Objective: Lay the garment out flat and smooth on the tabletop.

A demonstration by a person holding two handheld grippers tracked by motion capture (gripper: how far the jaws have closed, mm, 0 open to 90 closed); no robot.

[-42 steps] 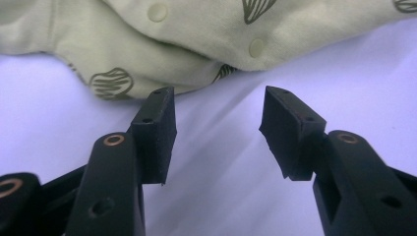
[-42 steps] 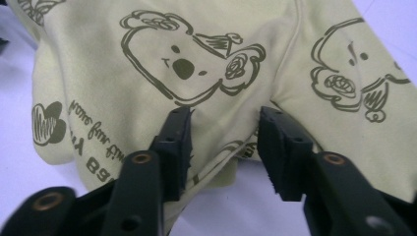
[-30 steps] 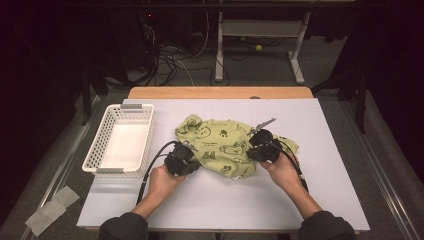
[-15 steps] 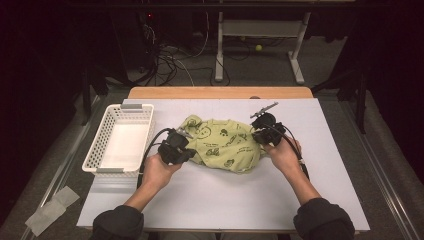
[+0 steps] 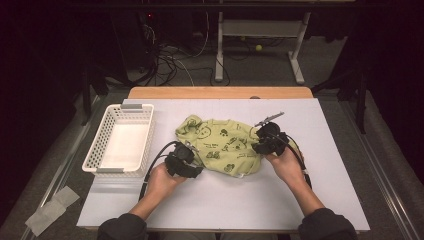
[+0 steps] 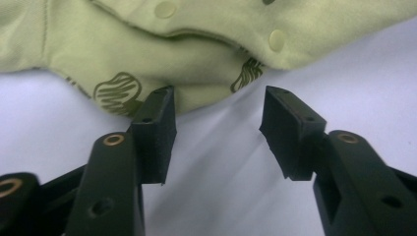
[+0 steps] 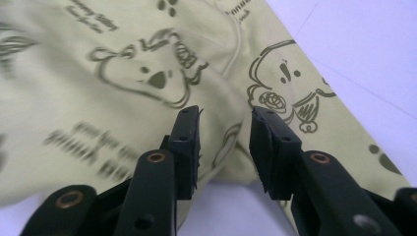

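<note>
Green baby garment (image 5: 220, 146) with dark animal prints, crumpled mid-counter (image 5: 215, 205), just right of white plastic basket (image 5: 120, 142). Snap buttons (image 6: 164, 9) visible along one hem in left gripper view.

Left tongs (image 5: 187, 162) at garment's near-left edge, low over white surface. Jaws just been opening; now wide apart, nothing between them but bare counter. Left pad's tip (image 6: 156, 118) right at the hem, overlapping fabric in that view; pressing or merely in front of it, cannot tell. No grip.

Right tongs (image 5: 264, 141) at garment's right side, over printed fabric. Jaws also just been opening; moderate gap now. In right gripper view (image 7: 223, 142) a raised fold of cloth sits between the pads, pads not pinching it. Released, not held.

Both hands at the garment's near corners, forearms entering from bottom edge in dark sleeves. Cables trailing from each gripper back toward the person.

Basket empty-walled, mesh sides, grey handles. Wooden strip (image 5: 220, 92) along counter's far edge. Beyond: dark floor, tangled cables, white desk frame legs.
</note>
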